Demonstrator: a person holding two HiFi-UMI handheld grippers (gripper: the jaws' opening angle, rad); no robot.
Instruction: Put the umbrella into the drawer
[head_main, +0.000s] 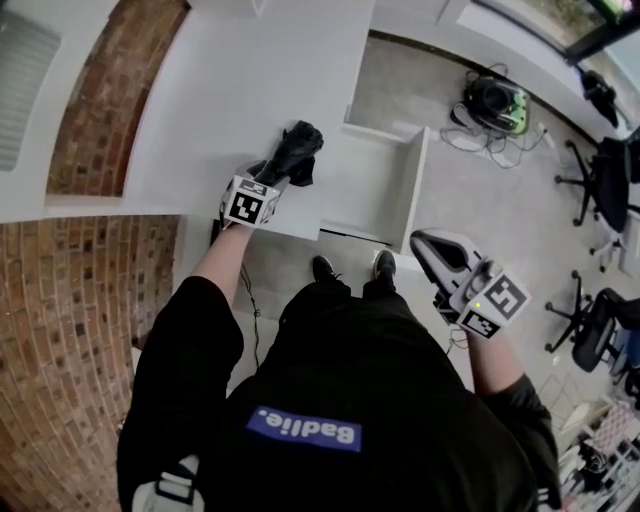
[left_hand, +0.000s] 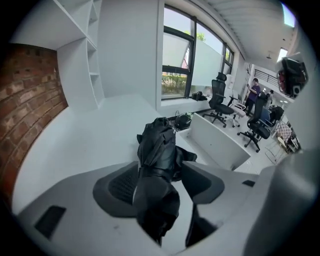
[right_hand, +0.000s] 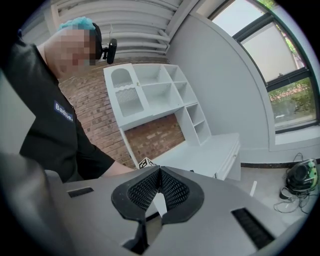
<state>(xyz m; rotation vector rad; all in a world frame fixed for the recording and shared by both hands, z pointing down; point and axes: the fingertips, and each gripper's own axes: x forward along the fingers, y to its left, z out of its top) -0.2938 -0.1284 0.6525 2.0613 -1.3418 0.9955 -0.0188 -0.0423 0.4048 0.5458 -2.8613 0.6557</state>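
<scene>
**Umbrella Between Open Fingers, Not Yet Gripped**

Nearest the body, the right gripper (right_hand: 159, 175) was held low at the person's right, its pads pressed together on nothing. The left gripper (left_hand: 162, 172) was low over the white desk top (head_main: 230, 90) with its fingers (left_hand: 117, 185) spread wide. The folded black umbrella (left_hand: 159, 142) lay lengthwise between them on the desk, nearer the left pad than the right. This looked like the pickup step, with the grasp not yet made. The next move would call for closing squarely on the soft bundle, lifting it, then carrying it to the right. Beyond the desk edge stood the open drawer (head_main: 372, 185), with nothing seen inside.
</scene>
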